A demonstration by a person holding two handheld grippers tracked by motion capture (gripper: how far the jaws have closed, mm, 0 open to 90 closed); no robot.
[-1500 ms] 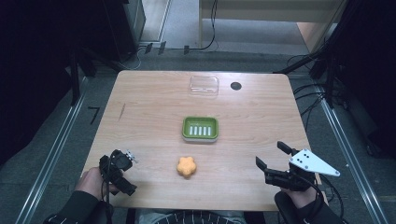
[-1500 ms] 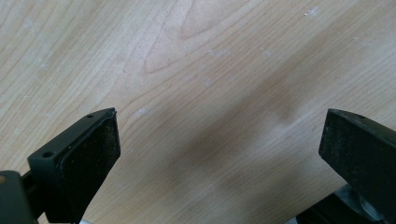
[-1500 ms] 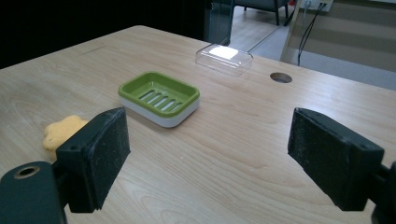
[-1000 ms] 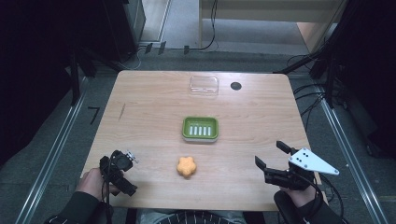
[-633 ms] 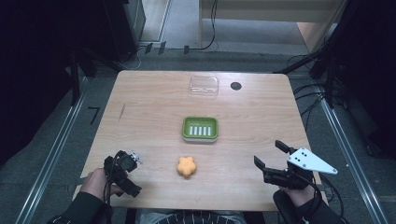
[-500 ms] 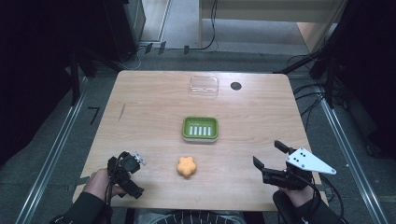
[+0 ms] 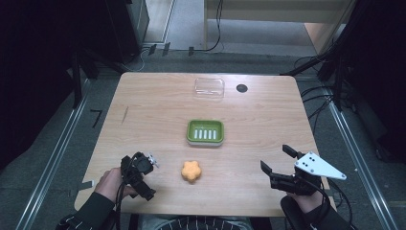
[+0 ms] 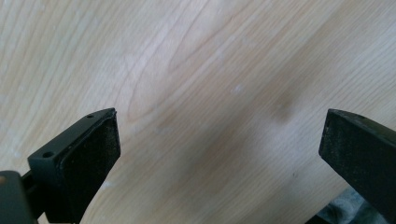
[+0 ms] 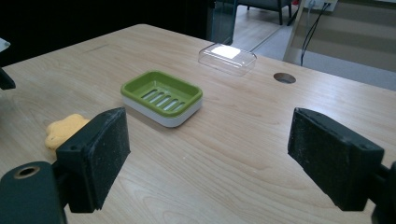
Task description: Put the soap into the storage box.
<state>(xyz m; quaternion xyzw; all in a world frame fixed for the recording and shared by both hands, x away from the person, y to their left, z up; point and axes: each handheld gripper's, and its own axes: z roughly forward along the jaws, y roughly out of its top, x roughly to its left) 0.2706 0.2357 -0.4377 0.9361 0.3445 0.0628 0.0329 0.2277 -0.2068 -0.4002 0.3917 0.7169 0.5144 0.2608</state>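
Pale matt wood-grain table (image 7: 143,120), glossy green plastic soap dish (image 7: 205,132), clear plastic lid (image 7: 209,88), seemingly spongy orange flower (image 7: 191,171).

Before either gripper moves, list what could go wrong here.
1. The left gripper is tilted down at bare table, open; pushed lower, its jaws may strike the wood rather than the orange flower-shaped soap beside it.
2. The soap is small and lies flat, so closing jaws might nudge it away.
3. The green soap dish looks light; a bump could shift it.
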